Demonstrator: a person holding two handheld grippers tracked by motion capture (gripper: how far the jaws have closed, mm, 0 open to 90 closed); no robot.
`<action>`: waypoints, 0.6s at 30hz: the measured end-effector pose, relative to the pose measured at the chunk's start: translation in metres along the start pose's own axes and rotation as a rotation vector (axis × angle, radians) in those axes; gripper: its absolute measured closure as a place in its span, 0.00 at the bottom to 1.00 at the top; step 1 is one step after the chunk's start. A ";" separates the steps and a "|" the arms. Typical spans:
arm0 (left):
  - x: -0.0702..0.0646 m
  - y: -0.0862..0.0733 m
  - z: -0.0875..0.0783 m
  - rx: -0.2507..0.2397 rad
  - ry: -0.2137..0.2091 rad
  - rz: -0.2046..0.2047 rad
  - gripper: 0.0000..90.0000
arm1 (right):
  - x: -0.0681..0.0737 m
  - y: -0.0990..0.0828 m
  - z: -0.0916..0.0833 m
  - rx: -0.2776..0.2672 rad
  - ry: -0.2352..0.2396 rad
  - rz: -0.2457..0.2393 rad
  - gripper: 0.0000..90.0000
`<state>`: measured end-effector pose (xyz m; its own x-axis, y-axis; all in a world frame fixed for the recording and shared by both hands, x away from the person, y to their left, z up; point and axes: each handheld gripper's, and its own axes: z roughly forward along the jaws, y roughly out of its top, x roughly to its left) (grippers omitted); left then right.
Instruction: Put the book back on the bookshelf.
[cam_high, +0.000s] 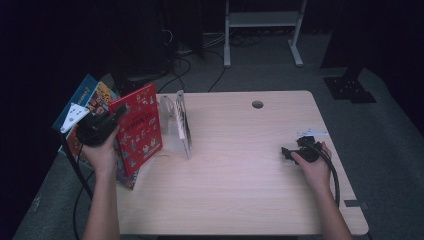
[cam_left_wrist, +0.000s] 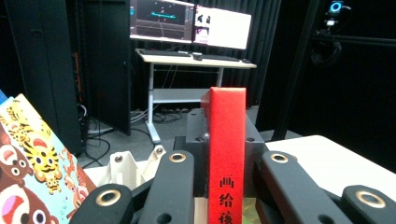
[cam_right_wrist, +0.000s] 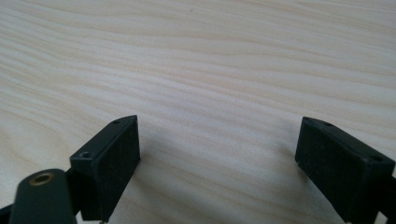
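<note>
A red picture book (cam_high: 137, 127) stands upright and tilted at the table's left edge, with my left gripper (cam_high: 107, 122) shut on it. In the left gripper view the red book's spine (cam_left_wrist: 227, 149) rises between the two black jaws of that gripper (cam_left_wrist: 227, 191), which press on both of its sides. My right gripper (cam_high: 290, 150) rests low over the right part of the wooden table (cam_high: 235, 175). In its own view the right gripper (cam_right_wrist: 219, 154) is open over bare wood, with nothing between its fingers.
More picture books (cam_high: 92, 100) lie behind the red one off the table's left side; a tiger cover (cam_left_wrist: 32, 168) shows close by. A pale slotted book rack (cam_high: 180, 122) stands just right of the red book. A cable hole (cam_high: 257, 104) sits at the table's back.
</note>
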<state>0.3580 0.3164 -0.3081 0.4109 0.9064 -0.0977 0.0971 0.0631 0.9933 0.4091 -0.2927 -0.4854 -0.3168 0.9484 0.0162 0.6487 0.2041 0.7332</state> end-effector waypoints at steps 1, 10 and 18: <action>0.001 0.000 0.002 0.000 -0.001 -0.007 0.89 | 0.000 0.000 0.000 0.000 0.000 0.000 0.14; 0.012 0.002 0.025 -0.019 0.024 -0.004 0.89 | 0.000 0.000 0.000 -0.002 -0.001 -0.003 0.14; 0.020 0.000 0.038 -0.030 0.045 0.001 0.89 | 0.000 0.000 0.000 -0.003 -0.002 -0.003 0.14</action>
<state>0.4008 0.3182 -0.3121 0.3696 0.9243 -0.0950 0.0693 0.0745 0.9948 0.4097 -0.2929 -0.4855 -0.3174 0.9482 0.0132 0.6460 0.2060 0.7351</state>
